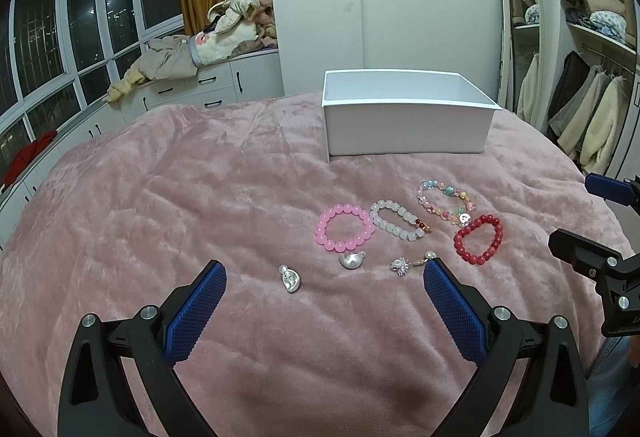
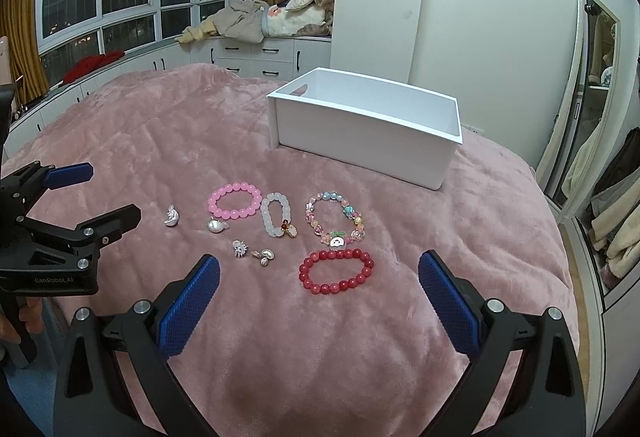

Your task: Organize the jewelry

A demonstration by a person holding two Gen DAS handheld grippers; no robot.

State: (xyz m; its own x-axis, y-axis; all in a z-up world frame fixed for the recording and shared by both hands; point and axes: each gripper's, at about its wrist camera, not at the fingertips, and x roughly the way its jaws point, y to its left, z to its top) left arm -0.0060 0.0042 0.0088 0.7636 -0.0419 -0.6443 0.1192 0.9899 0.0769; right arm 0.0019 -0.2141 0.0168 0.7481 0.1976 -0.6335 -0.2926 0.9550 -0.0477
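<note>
Several bracelets lie on a pink blanket [image 1: 200, 197]: a pink one [image 1: 345, 233] [image 2: 235, 201], a white one [image 1: 398, 226] [image 2: 277, 214], a multicolour one [image 1: 447, 202] [image 2: 335, 218] and a red one [image 1: 478, 239] [image 2: 336, 273]. Small silver charms [image 1: 291, 278] [image 1: 352, 260] [image 1: 400, 266] [image 2: 173, 216] [image 2: 241, 248] lie in front of them. An open white box [image 1: 408, 113] [image 2: 366, 125] stands behind. My left gripper [image 1: 325, 269] [image 2: 108, 193] is open and empty near the charms. My right gripper [image 2: 319, 265] [image 1: 572, 209] is open and empty, just short of the red bracelet.
White drawer cabinets [image 1: 208, 85] with piled clothes run under the windows at the back left. A mirror [image 1: 520, 29] and an open wardrobe [image 1: 592, 77] stand at the right. The blanket [image 2: 140, 125] stretches left of the jewelry.
</note>
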